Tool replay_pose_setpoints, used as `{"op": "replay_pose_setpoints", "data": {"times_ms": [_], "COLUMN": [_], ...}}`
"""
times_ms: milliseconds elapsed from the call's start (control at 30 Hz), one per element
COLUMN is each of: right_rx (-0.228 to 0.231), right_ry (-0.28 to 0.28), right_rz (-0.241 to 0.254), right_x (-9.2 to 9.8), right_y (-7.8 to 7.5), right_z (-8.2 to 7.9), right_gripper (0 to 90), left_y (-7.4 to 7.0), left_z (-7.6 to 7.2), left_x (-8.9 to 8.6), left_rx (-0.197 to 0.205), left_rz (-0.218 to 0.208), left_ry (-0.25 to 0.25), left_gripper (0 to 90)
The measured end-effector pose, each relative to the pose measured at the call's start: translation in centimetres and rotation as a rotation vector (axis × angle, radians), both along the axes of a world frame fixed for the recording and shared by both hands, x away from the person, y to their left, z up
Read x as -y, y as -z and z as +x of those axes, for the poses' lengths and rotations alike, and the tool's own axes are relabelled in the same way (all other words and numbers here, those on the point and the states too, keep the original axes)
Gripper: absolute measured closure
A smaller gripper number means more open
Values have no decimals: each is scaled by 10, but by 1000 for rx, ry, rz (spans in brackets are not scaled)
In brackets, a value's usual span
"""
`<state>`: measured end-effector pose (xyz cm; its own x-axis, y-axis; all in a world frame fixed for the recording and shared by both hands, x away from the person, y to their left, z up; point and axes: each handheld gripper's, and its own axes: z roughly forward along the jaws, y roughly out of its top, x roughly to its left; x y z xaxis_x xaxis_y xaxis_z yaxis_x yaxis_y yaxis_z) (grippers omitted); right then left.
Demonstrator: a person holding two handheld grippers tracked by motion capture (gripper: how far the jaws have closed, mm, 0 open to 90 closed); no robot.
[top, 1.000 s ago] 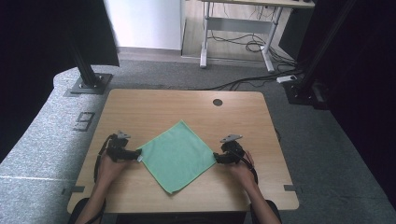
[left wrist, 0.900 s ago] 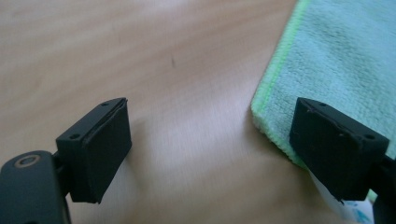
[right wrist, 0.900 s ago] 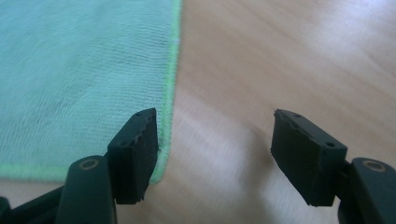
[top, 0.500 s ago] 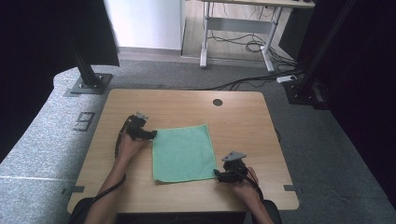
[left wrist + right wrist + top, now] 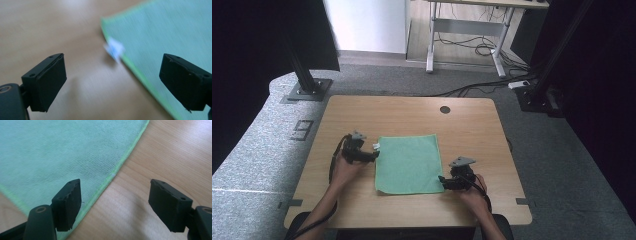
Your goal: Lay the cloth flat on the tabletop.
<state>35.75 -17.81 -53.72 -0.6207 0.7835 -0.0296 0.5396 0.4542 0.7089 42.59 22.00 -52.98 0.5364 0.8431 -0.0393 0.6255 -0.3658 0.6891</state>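
**Green cloth squared on the table, both grippers let go**

High view: a flat, rectangular green microfibre cloth (image 5: 408,163) lies spread in a single layer on the light wooden table (image 5: 412,112), its edges now roughly parallel to the table's edges. A second ago it lay turned like a diamond, so the squaring-up looks done.

The left gripper (image 5: 373,154) sits just beside the cloth's left edge, near its far-left corner, where a small white care label (image 5: 114,49) sticks out. In the left gripper view its two black jaws stand wide apart with bare wood and the cloth's hem between them, pinching nothing; they have just been opening.

The right gripper (image 5: 443,181) is at the cloth's near-right corner. In the right gripper view its jaws are also spread; one hangs over the light green hem (image 5: 117,167), the other over the wood beside the cloth, and no fabric is pressed between them. These jaws too have just been opening.

As a judgement: the cloth is aligned, flattened and released. What is left depends on the aim. If it is to be folded, that has not started, since no edge is lifted or doubled over, and fresh grips on the corners would be needed.
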Motion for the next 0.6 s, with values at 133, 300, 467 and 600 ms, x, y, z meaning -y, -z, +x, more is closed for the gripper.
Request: {"op": "replay_pose_setpoints", "data": {"times_ms": [133, 300, 467, 600], "right_rx": [-10, -7, -4, -9], "right_ry": [5, 16, 38, 53], "right_rz": [-29, -34, -22, -18], "right_x": [-3, -2, 3, 7], "right_y": [5, 6, 7, 7], "right_z": [6, 7, 13, 19], "right_gripper": [266, 266, 262, 258], "left_y": [9, 15, 16, 16], "left_z": [-21, -15, -2, 9], "left_x": [5, 14, 18, 23], "left_rx": [-15, -18, -13, -6], "left_rz": [25, 75, 69, 70], "left_ry": [44, 41, 24, 17], "left_gripper": [62, 38, 32, 31]}}
